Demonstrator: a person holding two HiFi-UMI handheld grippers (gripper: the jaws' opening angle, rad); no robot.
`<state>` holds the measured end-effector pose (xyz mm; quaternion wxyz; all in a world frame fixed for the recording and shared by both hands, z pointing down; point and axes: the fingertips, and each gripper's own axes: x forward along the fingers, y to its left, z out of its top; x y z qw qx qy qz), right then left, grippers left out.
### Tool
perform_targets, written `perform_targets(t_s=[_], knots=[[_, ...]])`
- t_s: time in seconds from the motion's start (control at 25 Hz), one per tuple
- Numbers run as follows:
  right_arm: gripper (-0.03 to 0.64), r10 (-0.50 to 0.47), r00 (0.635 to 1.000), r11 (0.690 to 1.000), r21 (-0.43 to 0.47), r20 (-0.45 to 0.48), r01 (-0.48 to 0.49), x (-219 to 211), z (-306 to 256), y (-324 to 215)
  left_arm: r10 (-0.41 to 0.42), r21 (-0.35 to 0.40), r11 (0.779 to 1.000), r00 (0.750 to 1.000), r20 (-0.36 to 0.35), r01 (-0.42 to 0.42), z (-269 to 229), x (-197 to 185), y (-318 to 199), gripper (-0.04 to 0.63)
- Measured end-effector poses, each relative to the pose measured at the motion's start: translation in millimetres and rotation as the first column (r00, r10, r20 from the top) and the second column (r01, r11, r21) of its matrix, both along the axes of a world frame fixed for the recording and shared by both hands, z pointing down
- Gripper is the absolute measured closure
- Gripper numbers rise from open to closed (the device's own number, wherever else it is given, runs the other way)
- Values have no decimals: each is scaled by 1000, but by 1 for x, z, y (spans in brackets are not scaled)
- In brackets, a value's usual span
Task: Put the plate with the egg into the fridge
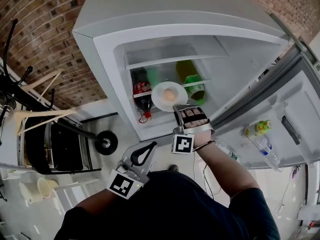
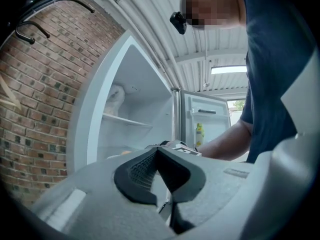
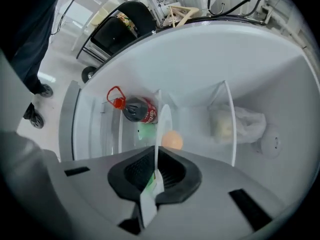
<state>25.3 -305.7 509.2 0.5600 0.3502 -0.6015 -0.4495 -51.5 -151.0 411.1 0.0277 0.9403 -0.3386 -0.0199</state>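
A white plate (image 1: 162,100) with a tan egg (image 1: 170,94) on it hangs in front of the open fridge (image 1: 115,49), level with its middle shelf. My right gripper (image 1: 181,109) is shut on the plate's near rim. In the right gripper view the plate (image 3: 164,121) shows edge-on between the pads, with the egg (image 3: 172,140) beside it and my right gripper (image 3: 156,171) clamped on the rim. My left gripper (image 1: 151,146) is held low near my body, away from the fridge. In its own view the left gripper (image 2: 159,153) is shut with nothing in it.
A cola bottle (image 1: 142,91) and a green bottle (image 1: 192,81) stand on the fridge shelf behind the plate. A bag (image 3: 235,124) lies on another shelf. The fridge door (image 1: 295,119) stands open at right with a yellow-green bottle (image 1: 257,128). A black wheeled cart (image 1: 55,144) stands at left.
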Motion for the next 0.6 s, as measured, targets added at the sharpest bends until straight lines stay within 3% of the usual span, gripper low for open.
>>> perform_targets(t_s=[0.6], knots=[[597, -37, 999, 999, -23, -38, 36, -1, 21, -58, -98, -23, 995, 995, 16, 98, 7, -4, -6, 598]])
